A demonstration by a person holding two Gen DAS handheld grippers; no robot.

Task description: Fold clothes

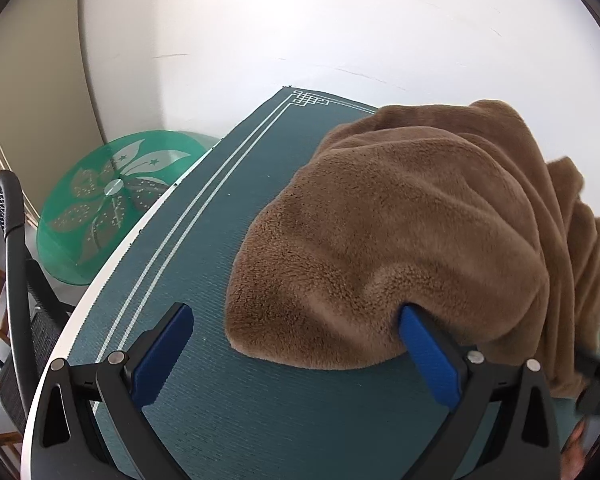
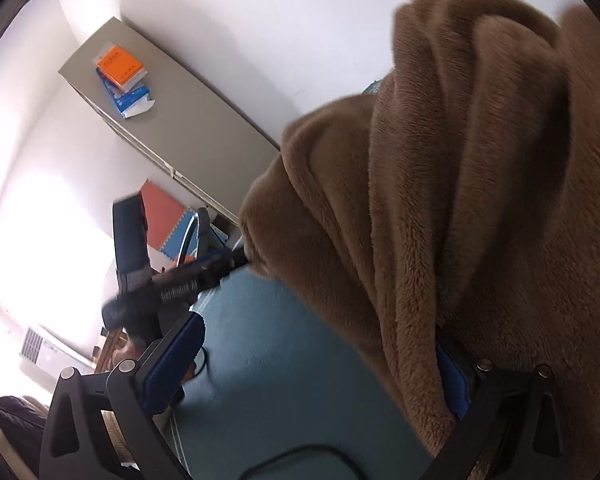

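The left gripper (image 1: 296, 354) has its jaws wide apart and is holding nothing. Its right finger pokes just under the near edge of the brown fleece garment (image 1: 400, 232), and its left finger stands on its own over the bare green mat (image 1: 204, 248). So the garment lies ahead of these jaws and off to their right side.

The right gripper (image 2: 320, 364) also has its jaws spread wide. The fleece hangs over its right finger and hides most of it, but the jaws are not pinched on the cloth. Its left finger is out in the open.

The garment sits in a soft, bunched heap on the mat that covers the worktop. It rises into a tall hump with long folds running away from the two grippers. Most of the heap leans toward the right gripper, so that one looks nearer to the thick part. The left gripper is nearer to the low, flat edge.

I think the next move means closing on an edge, and the left jaws would need to slide right to get cloth between them.
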